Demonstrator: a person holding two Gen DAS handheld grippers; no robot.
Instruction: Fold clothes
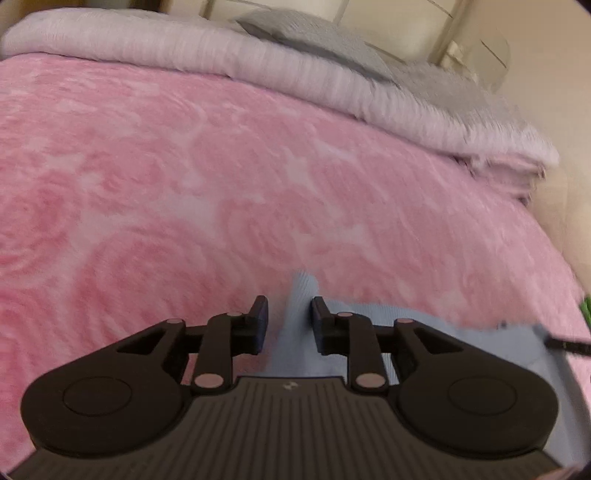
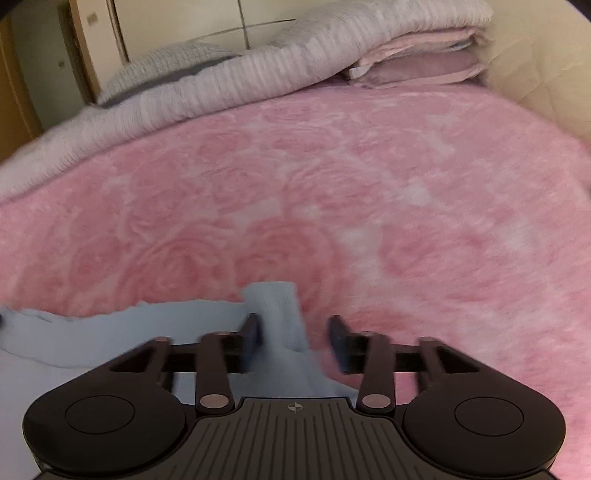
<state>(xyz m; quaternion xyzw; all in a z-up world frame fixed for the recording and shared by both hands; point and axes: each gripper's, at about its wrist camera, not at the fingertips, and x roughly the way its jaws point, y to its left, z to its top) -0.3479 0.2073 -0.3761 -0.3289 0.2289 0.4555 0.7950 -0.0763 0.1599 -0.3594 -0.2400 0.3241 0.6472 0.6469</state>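
A light blue knit garment (image 1: 461,343) lies on the pink bed cover; it also shows in the right wrist view (image 2: 155,332). One narrow strap-like end (image 1: 301,295) sticks up between the fingers of my left gripper (image 1: 288,314), which is open around it. Another strap-like end (image 2: 277,310) stands between the fingers of my right gripper (image 2: 293,334), also open, the cloth nearer its left finger. Most of the garment is hidden under the gripper bodies.
The pink rose-patterned blanket (image 1: 221,166) covers the bed. A white ribbed duvet (image 1: 258,59) and grey pillow (image 1: 314,33) are heaped at the far end, with folded pink bedding (image 2: 417,62). A wall (image 2: 535,74) runs along the right side. Wardrobe doors (image 2: 96,44) stand behind.
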